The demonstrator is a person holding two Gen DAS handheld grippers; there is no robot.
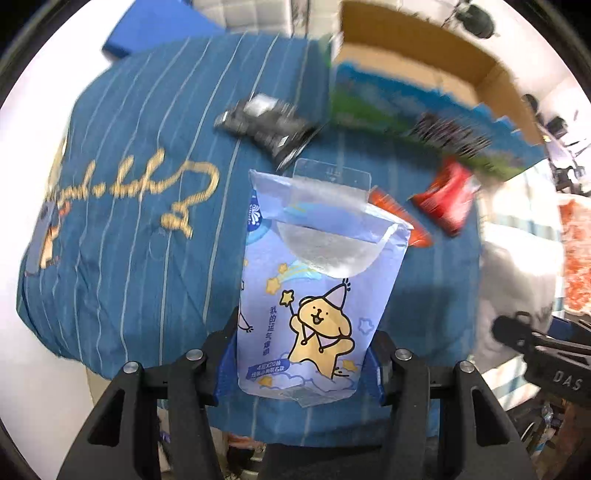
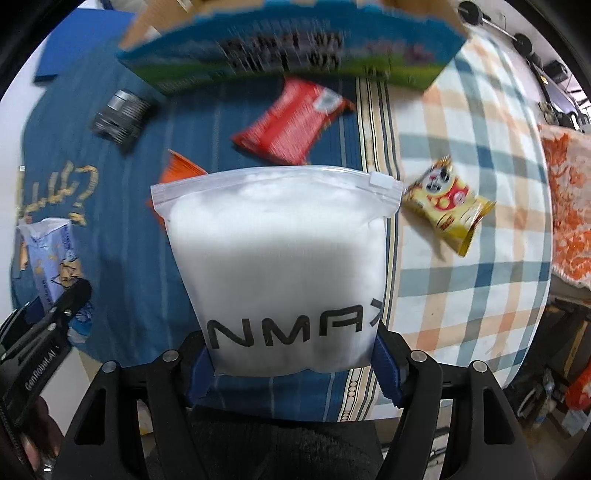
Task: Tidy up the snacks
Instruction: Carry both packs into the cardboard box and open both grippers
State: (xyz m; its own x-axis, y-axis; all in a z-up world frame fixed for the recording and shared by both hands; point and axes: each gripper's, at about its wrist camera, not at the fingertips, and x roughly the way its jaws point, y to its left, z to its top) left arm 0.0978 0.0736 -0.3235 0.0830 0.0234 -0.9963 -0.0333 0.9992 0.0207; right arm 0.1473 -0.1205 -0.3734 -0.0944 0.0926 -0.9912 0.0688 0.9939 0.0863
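My left gripper (image 1: 301, 365) is shut on a pale blue tissue pack (image 1: 314, 295) with a cartoon dog, held above the blue striped cloth (image 1: 140, 229). My right gripper (image 2: 291, 358) is shut on a white zip bag (image 2: 280, 266) lettered in black. On the cloth lie a black packet (image 1: 266, 125), a red packet (image 2: 291, 122), an orange packet (image 2: 181, 166) partly hidden behind the white bag, and a yellow snack packet (image 2: 447, 206) on the checked cloth. An open cardboard box (image 1: 436, 92) with a blue and green side stands at the far edge.
A checked cloth (image 2: 480, 295) covers the right part of the table, with an orange patterned fabric (image 2: 569, 206) beyond it. The left gripper and its tissue pack (image 2: 55, 254) show at the left of the right wrist view. A blue flat object (image 1: 159, 26) lies past the striped cloth.
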